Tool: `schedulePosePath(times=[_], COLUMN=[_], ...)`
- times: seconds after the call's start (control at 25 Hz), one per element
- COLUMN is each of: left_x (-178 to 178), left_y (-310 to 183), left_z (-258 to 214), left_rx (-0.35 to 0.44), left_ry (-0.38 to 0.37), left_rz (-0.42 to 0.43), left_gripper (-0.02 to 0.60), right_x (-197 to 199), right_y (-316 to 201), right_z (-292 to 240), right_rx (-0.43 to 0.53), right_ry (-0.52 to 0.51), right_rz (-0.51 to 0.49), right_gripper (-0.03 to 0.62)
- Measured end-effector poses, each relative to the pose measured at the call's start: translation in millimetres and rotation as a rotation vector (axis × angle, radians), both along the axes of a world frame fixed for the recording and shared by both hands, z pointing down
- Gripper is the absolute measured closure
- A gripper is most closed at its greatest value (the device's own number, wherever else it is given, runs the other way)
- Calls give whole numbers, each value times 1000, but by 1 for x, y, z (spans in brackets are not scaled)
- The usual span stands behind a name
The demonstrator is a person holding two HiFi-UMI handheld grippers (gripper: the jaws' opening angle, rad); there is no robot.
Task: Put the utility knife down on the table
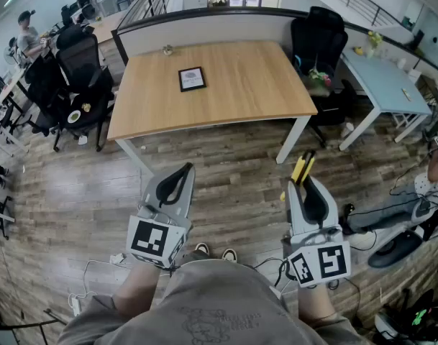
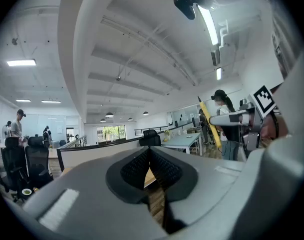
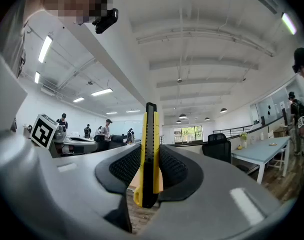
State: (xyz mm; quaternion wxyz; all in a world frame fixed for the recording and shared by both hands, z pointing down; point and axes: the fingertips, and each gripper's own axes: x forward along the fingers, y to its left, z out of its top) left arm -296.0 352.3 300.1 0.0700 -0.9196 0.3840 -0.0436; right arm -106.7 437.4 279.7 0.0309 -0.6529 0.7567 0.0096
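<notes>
The utility knife [image 3: 149,154], yellow with a black centre strip, is clamped between the ribbed black pads of the right hand-held gripper [image 3: 151,171]. It stands on edge in the right gripper view, and its length runs past the jaw tips. In the head view the utility knife [image 1: 303,168] sticks out ahead of the right hand-held gripper [image 1: 305,187], above the wooden floor [image 1: 233,164] and short of the desk [image 1: 262,92], so it is not yet on it. The left hand-held gripper [image 1: 181,175] is beside it, level with it and well apart. In its own view the left hand-held gripper [image 2: 151,165] has its jaws closed together at the tips with nothing between them. A small dark-framed picture [image 1: 192,78] lies on the light wood desk. A black office chair [image 1: 318,38] stands at the desk's far right corner, with a pale blue table [image 1: 380,77] beyond it.
</notes>
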Motion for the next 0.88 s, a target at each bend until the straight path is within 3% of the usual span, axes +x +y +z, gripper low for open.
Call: schedulePosePath(times=[0.88], left_x=[38], left_y=[-27], left_z=[10], left_rx=[-20], left_ry=[-17], left_rz=[71], left_gripper=[581], right_x=[25], right_y=[-21], right_z=[17], right_rx=[-31], right_ry=[-4], right_rz=[38], right_gripper=[470])
